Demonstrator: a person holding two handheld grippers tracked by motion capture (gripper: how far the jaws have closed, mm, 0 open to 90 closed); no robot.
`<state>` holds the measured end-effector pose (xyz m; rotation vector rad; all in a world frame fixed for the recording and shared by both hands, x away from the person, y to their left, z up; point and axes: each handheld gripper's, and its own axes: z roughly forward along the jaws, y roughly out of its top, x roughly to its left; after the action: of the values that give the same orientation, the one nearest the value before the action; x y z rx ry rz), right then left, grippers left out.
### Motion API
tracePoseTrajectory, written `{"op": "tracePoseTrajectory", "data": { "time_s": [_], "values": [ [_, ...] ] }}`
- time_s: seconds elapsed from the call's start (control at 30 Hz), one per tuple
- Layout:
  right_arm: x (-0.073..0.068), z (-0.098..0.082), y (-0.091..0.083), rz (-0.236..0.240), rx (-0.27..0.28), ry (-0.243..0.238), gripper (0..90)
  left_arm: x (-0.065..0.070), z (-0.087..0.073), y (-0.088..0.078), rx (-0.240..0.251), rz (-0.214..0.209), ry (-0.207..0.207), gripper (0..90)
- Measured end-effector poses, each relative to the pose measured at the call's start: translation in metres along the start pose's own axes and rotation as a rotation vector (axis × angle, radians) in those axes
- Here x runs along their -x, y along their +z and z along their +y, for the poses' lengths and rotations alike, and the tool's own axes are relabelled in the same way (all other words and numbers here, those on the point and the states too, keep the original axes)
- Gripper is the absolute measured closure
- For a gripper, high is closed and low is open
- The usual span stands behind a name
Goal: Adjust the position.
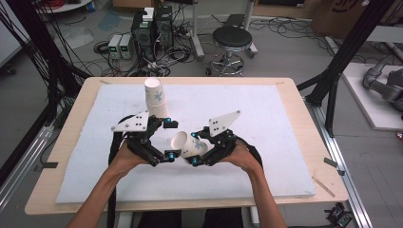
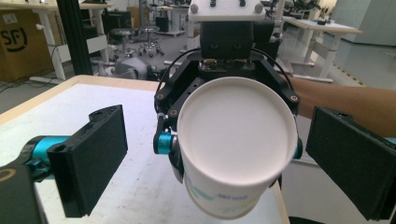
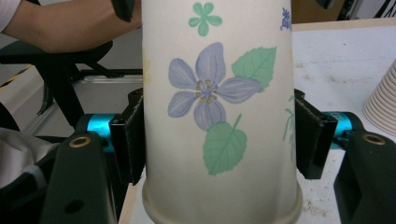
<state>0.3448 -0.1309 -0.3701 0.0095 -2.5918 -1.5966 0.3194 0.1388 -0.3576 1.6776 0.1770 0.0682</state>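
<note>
right tongs clamped on flowered paper cup; left tongs spread wide, gripping nothing.

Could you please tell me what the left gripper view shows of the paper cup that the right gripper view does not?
The left gripper view alone looks at the cup's flat white end, with the left gripper's black jaws wide apart either side. The right gripper view alone shows its flower print and a stack of cups at the edge. Both show the right gripper clamped on that cup above the white mat.

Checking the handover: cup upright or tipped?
Tipped: the cup lies sideways in the right gripper, its mouth facing the open left gripper.
</note>
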Motion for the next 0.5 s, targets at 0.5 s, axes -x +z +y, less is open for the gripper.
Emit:
{"op": "tracePoseTrajectory", "data": {
  "time_s": [0.5],
  "values": [
    [-0.004,0.002,-0.011,-0.053,-0.074,0.046,32.7,-0.002,0.002,-0.009,-0.155,0.013,0.001,5.5]
  ]
}}
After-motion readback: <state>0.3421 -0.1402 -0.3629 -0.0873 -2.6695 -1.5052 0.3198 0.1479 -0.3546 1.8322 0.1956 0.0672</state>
